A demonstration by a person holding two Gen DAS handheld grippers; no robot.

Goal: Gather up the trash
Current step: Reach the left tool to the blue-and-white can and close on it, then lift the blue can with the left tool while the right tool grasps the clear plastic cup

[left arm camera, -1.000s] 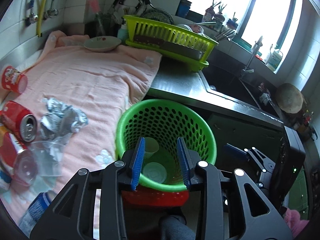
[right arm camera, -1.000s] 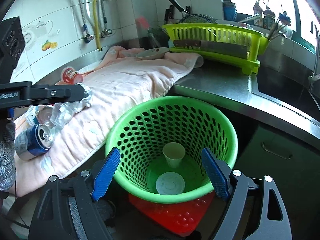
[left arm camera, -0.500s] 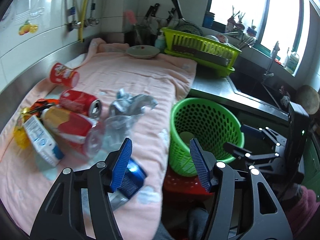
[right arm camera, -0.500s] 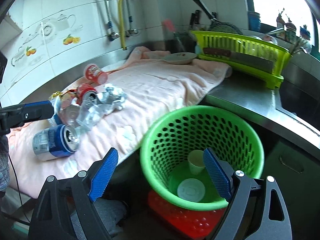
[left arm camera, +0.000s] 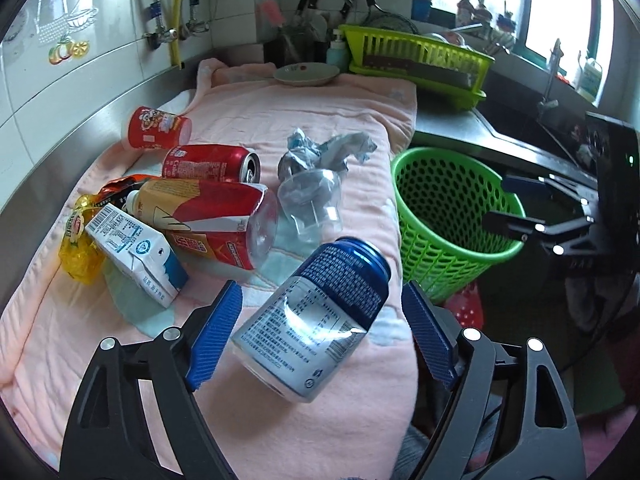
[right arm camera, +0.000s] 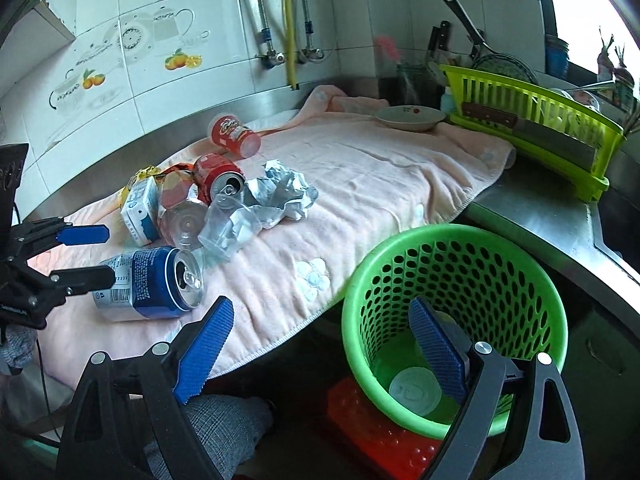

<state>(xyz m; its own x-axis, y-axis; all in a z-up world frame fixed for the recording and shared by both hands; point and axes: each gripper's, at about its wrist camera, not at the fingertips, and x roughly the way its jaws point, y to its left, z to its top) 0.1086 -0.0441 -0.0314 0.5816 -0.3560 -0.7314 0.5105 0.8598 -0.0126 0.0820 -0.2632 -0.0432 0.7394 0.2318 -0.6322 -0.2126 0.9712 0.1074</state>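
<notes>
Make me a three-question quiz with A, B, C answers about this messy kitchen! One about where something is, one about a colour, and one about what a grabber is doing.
1. Where is the blue can?
A. in the basket
B. lying on the pink towel, between the left gripper's fingers
C. in the dish rack

2. What colour is the trash basket?
A. green
B. white
C. black

3. How is the left gripper?
A. shut on the can
B. open, its fingers on either side of the can
C. out of view

Answers:
1 B: the can lies on its side on the towel, framed by the blue pads.
2 A: its perforated wall and rim are bright green.
3 B: gaps show between each pad and the can; the right gripper is open too, by the basket.
</notes>
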